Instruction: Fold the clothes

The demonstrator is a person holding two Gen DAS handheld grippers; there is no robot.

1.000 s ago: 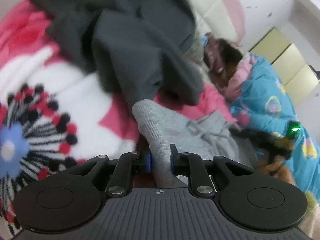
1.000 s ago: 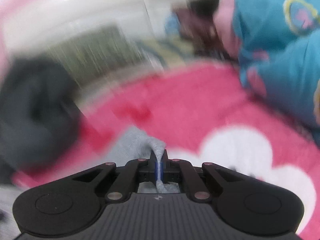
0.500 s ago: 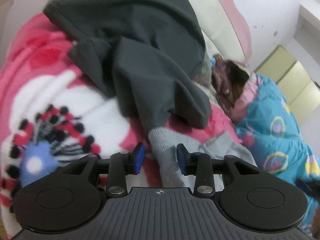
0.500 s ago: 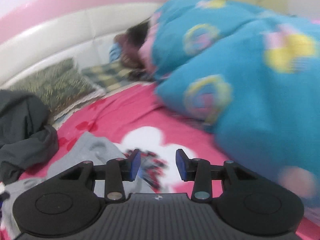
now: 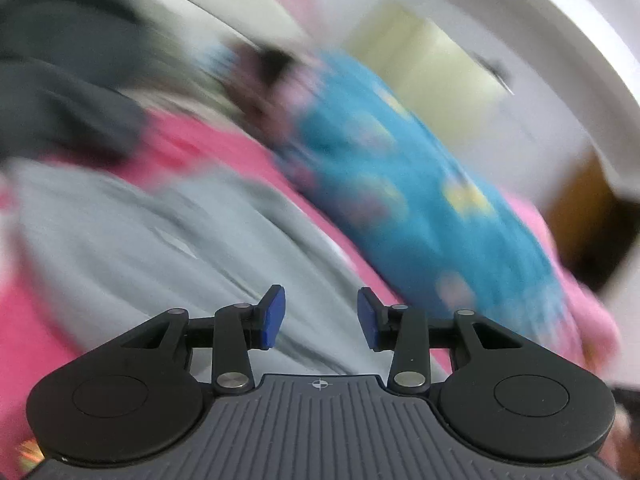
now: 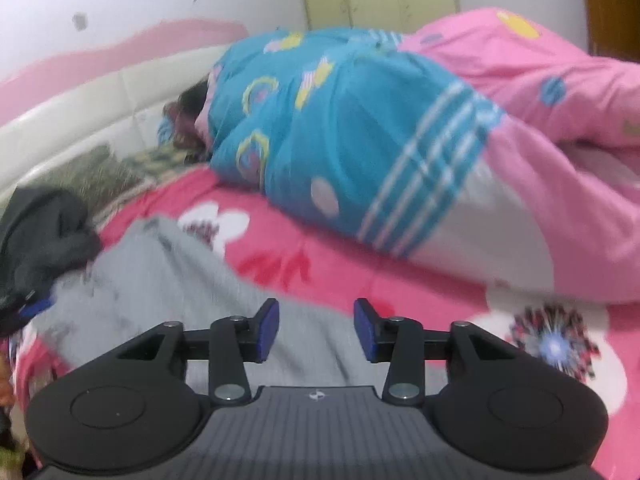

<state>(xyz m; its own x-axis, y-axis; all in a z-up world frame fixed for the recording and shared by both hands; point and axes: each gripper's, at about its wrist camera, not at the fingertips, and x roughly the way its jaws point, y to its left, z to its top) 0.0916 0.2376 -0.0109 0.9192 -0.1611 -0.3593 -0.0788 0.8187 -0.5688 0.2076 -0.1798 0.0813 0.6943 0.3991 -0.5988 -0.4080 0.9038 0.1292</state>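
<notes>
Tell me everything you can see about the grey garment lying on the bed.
The grey garment looks like soft knit cloth, light grey, plain. It lies spread, a little rumpled, on the pink flowered bedcover, with one end close by the dark grey clothes; whether they touch I cannot tell. What kind of garment it is I cannot tell. The left wrist view shows it blurred. Both grippers, left and right, hang above it, jaws just opened, nothing between them.
</notes>
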